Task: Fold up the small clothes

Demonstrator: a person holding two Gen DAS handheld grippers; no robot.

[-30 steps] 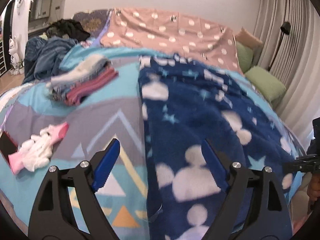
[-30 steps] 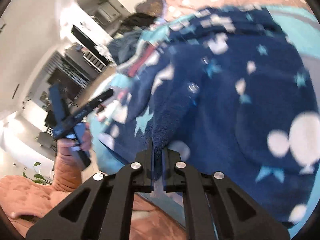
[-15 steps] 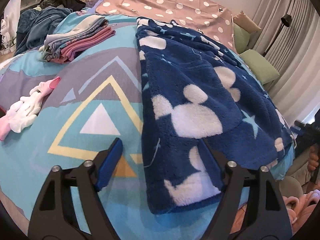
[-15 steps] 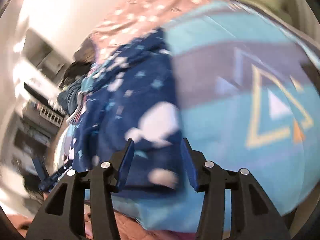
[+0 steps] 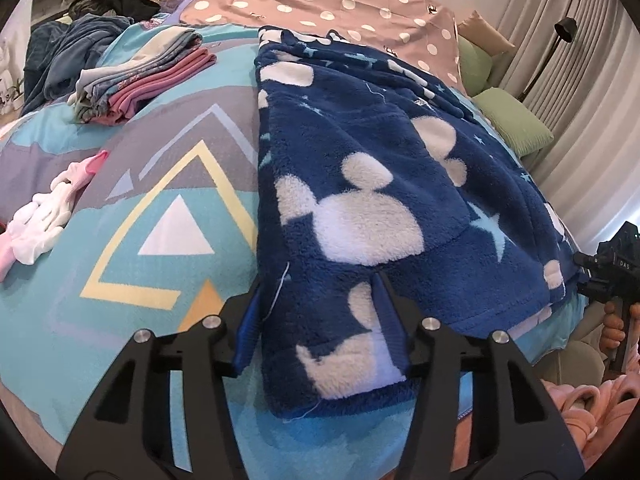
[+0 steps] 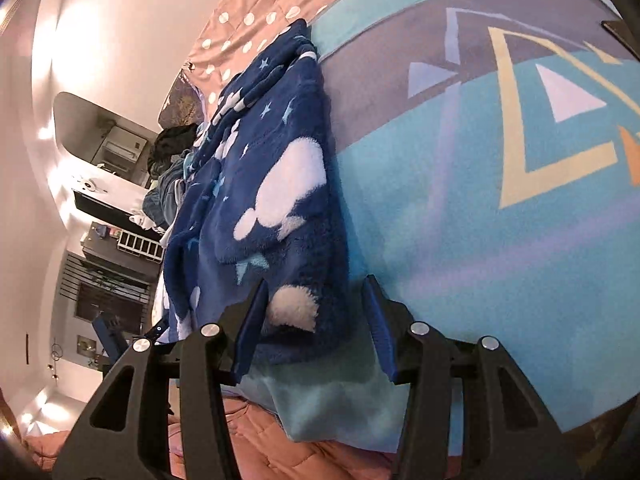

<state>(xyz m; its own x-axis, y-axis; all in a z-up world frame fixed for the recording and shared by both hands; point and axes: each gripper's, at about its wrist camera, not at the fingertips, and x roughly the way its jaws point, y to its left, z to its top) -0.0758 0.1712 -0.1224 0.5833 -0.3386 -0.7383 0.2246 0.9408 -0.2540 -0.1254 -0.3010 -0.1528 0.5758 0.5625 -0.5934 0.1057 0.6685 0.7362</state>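
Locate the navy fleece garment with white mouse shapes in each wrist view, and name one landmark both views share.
Left wrist view: navy fleece garment fills centre and right, reaching the near bed edge.
Right wrist view: it lies left of centre, running top to bottom.
Shared landmark: the yellow triangle outline on the bedspread.

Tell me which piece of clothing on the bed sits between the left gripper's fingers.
The navy fleece garment with white mouse heads. Its near corner lies between the open left gripper; the folded stack and pink-white piece lie off to the left.
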